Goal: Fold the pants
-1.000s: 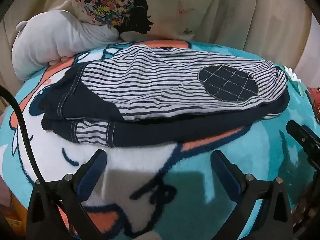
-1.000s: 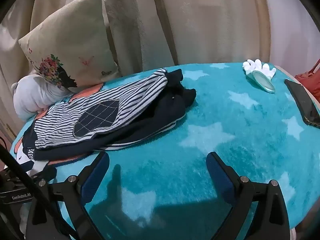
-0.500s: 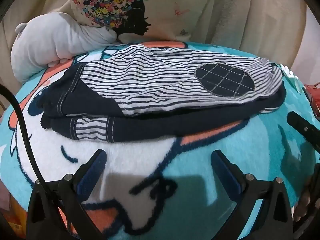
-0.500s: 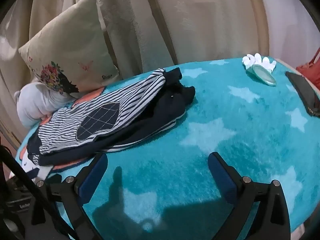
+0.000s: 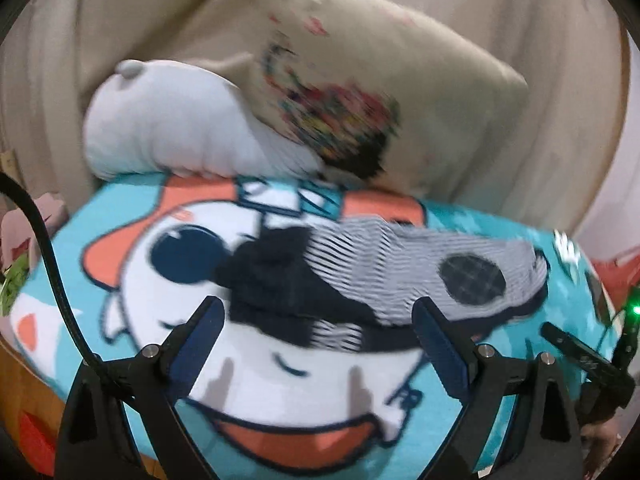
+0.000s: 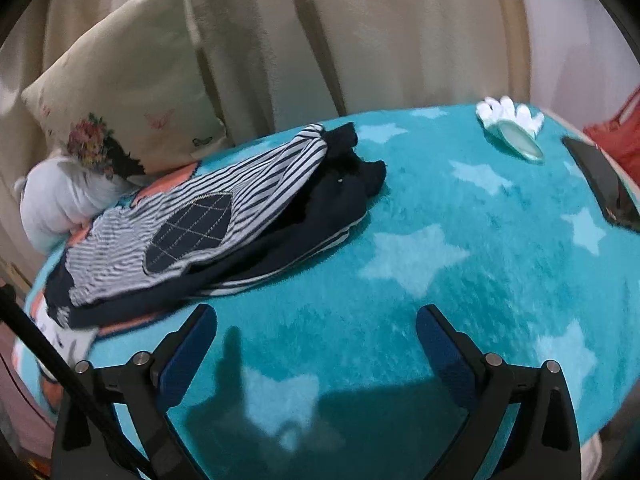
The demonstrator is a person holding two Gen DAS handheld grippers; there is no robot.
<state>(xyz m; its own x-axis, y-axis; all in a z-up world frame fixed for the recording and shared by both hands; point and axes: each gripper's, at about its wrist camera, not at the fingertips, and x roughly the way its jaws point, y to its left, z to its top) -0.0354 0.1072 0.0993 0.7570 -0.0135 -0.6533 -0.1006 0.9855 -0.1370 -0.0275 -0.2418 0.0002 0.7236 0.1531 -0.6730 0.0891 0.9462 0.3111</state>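
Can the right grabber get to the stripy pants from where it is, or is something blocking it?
Probably yes. The right grabber is open and empty above the blue blanket, and the pants lie ahead to its left. Only bare blanket shows between them, so nothing seems to block the way.

Both grippers, left (image 5: pixel 316 338) and right (image 6: pixel 316 346), show black frames, blue-padded jaws, silver screws; a black cable (image 5: pixel 52 256) curves lower left.

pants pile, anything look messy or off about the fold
Slightly. The pants lie folded on the blanket, but the dark layer bunches out past the striped layer's edge, uneven. No damage visible.
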